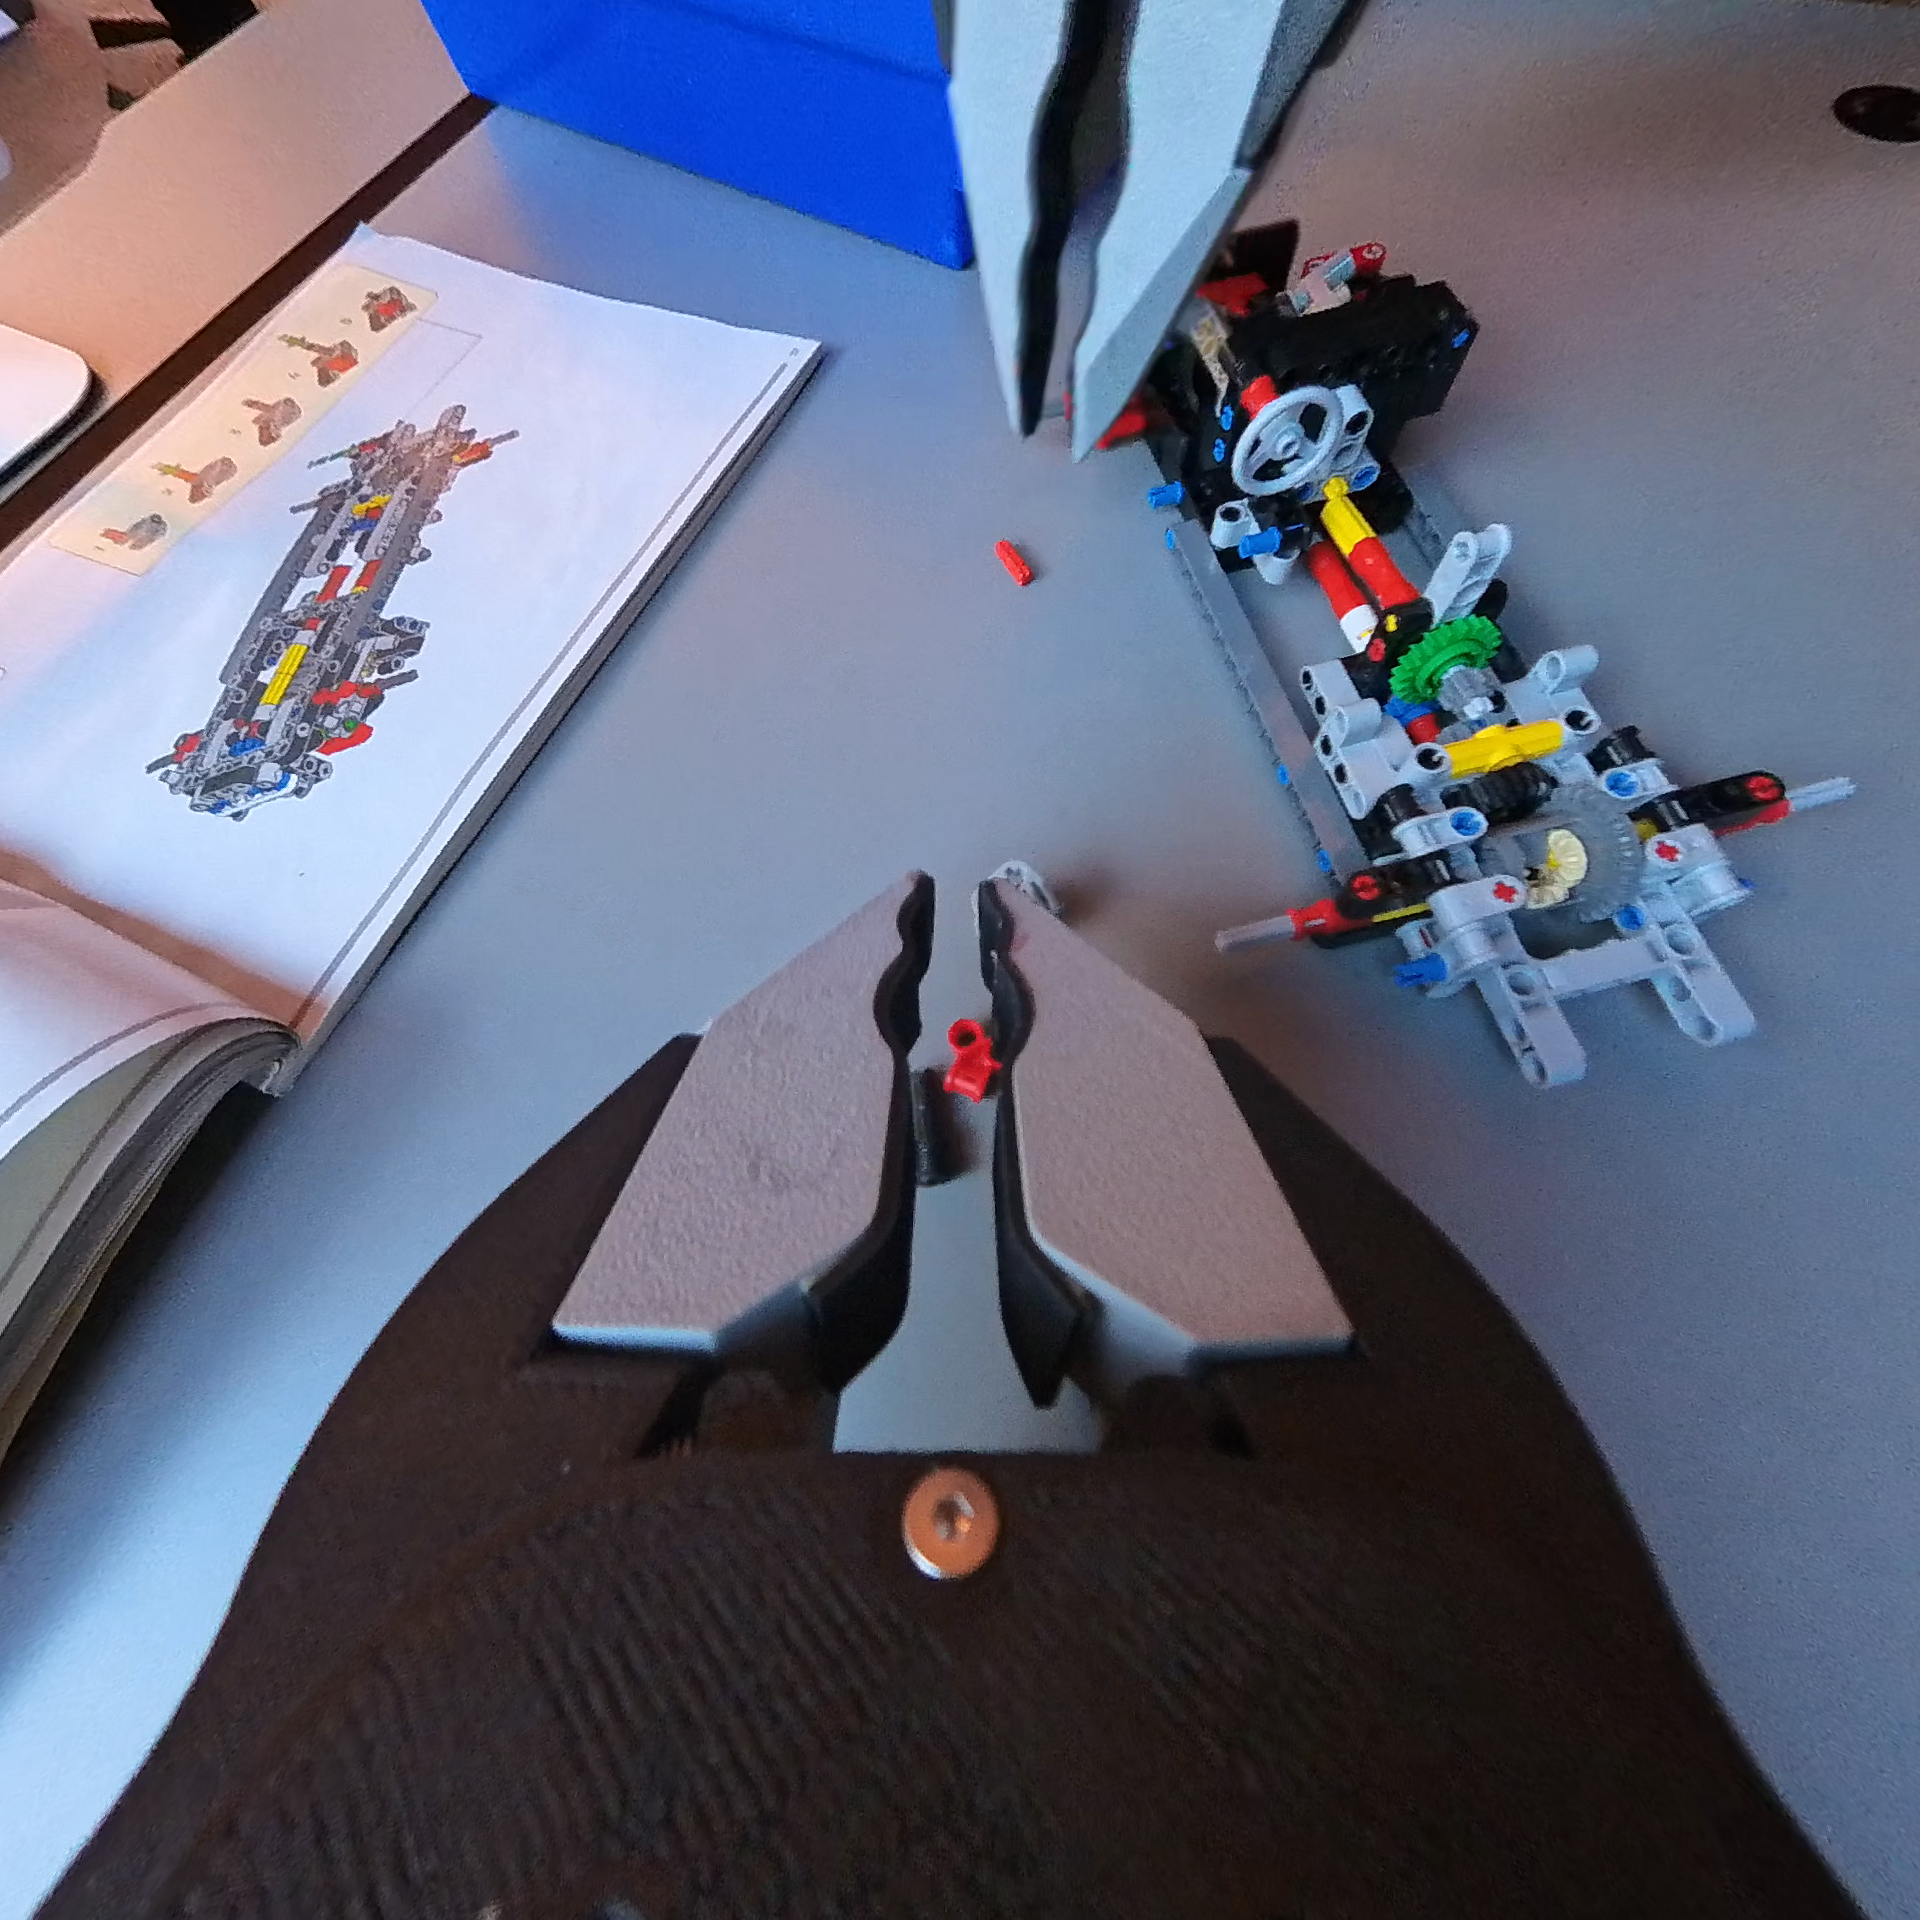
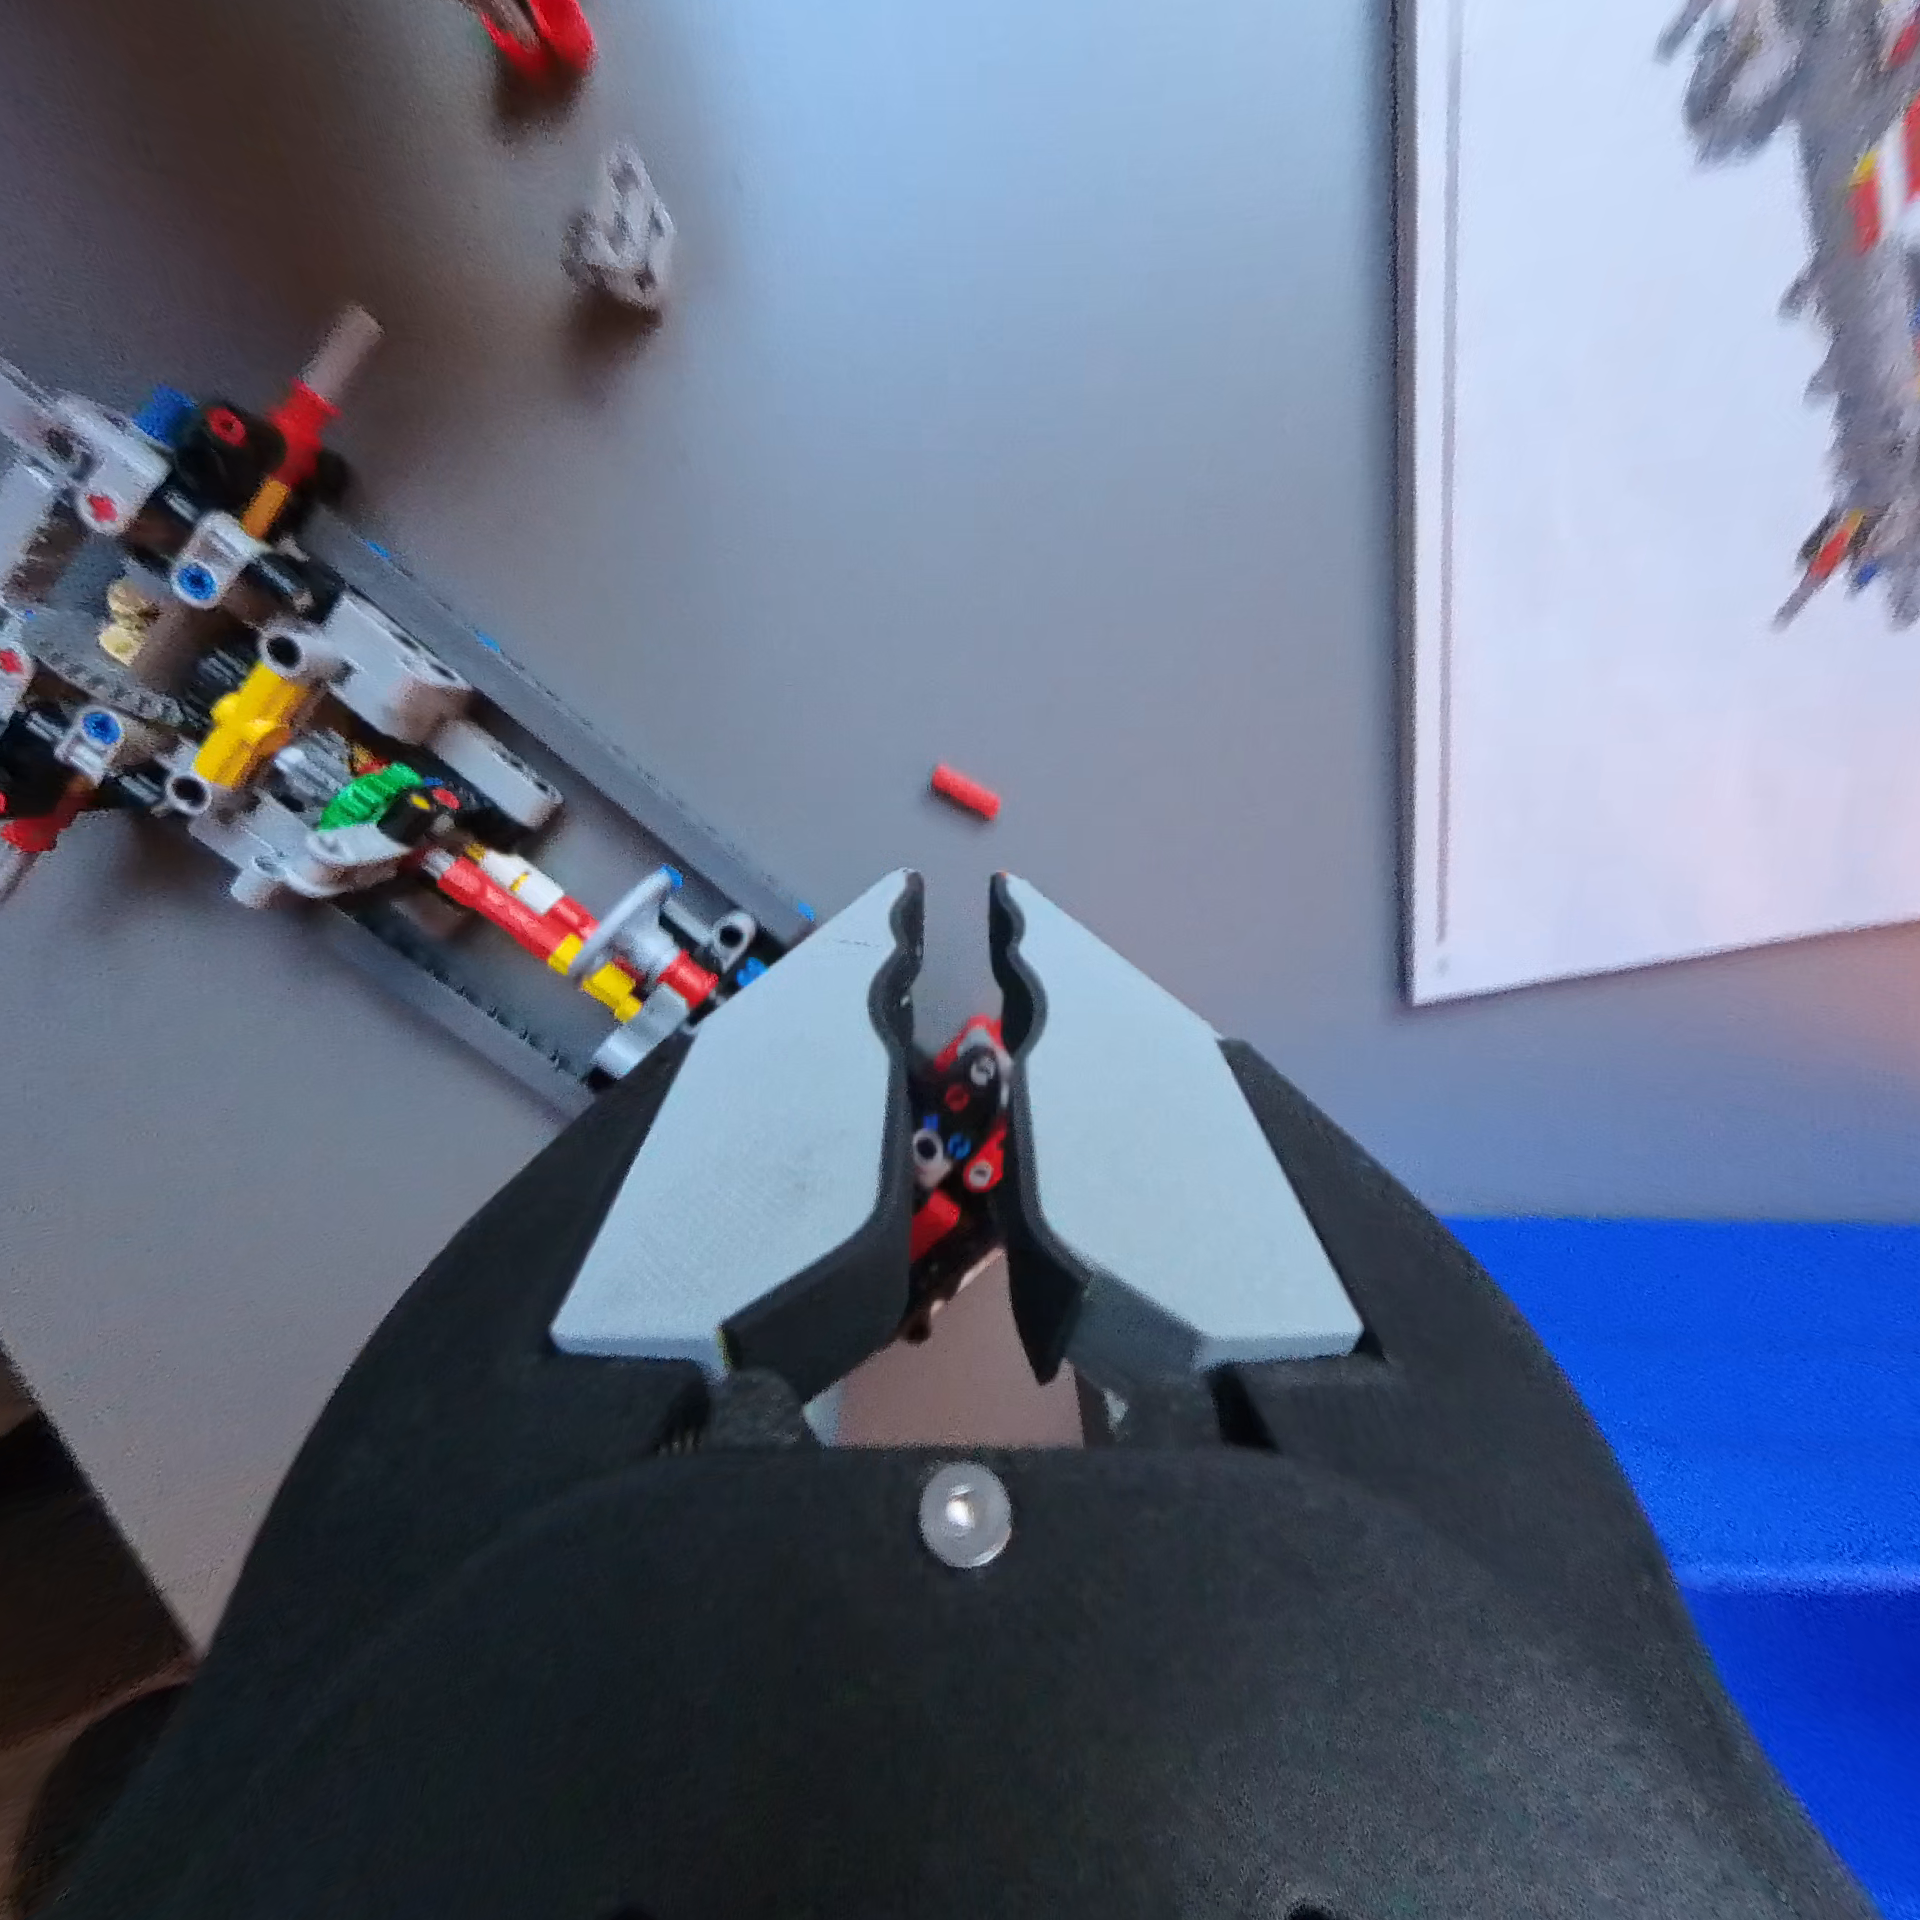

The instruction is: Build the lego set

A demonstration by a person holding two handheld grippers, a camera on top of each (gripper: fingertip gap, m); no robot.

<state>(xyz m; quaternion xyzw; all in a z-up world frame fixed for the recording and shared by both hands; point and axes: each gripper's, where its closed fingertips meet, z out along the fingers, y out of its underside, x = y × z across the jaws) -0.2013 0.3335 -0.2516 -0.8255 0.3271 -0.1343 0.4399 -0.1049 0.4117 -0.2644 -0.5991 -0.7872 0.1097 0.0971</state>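
The left gripper [image 1: 956, 883] clenched a small red connector [image 1: 971, 1058] at lower centre, while the right gripper's [image 2: 954, 878] jaws gripped the brick chassis's [image 1: 1455, 665] black-and-red end beside the blue box [image 1: 727, 114].

The toy chassis [image 1: 1455, 665] is glossy hard plastic, the table [image 1: 831, 727] smooth and matt, the open booklet [image 1: 468, 582] slightly glossy paper, the blue box [image 1: 727, 104] matt, and the gripper fingers [image 1: 779, 1122] rough-grained plastic.
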